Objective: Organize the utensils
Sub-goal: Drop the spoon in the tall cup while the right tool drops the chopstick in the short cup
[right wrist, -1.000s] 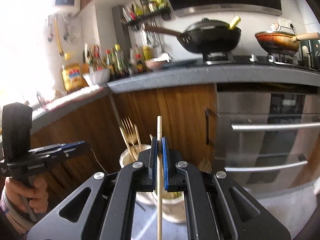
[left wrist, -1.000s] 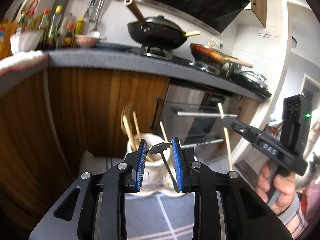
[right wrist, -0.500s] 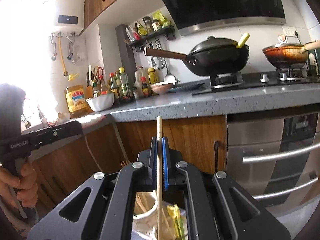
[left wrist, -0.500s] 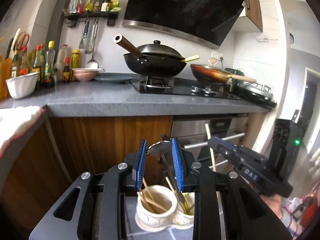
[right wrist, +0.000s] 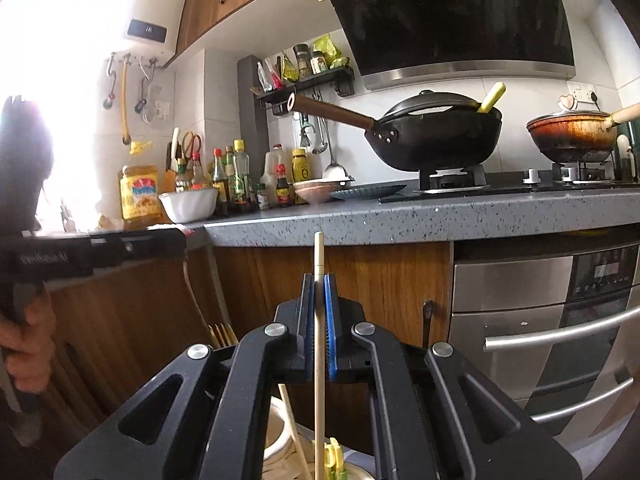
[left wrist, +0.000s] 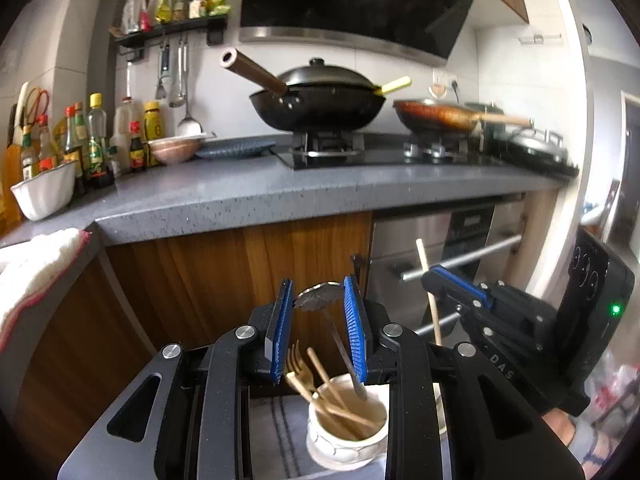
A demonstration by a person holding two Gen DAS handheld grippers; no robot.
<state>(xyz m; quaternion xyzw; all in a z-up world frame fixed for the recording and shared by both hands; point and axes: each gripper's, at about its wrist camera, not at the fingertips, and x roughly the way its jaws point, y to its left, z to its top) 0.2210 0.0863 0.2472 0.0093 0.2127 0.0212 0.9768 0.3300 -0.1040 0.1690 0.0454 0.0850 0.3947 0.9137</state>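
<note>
My left gripper [left wrist: 316, 302] is shut on a metal spoon [left wrist: 320, 300], gripping its bowl, with the handle hanging down into a white ceramic utensil cup [left wrist: 346, 438]. The cup holds gold forks and wooden sticks. My right gripper [right wrist: 319, 280] is shut on a wooden chopstick [right wrist: 319, 332] held upright; its lower end reaches toward a white holder [right wrist: 280, 440] below. The right gripper also shows in the left wrist view [left wrist: 444, 276], to the right of the cup. The left gripper shows in the right wrist view [right wrist: 176, 238], at the left.
A grey countertop [left wrist: 280, 196] runs ahead with a black wok [left wrist: 316, 104], a frying pan [left wrist: 436, 114], bottles [left wrist: 92, 140] and a white bowl [left wrist: 44, 194]. Wooden cabinet doors [left wrist: 240, 280] and an oven [right wrist: 540, 312] stand below. A striped cloth [left wrist: 280, 432] lies under the cup.
Both grippers rose and tilted: the countertop top came into view and the cup dropped lower in both views. The spoon and chopstick stay gripped.
</note>
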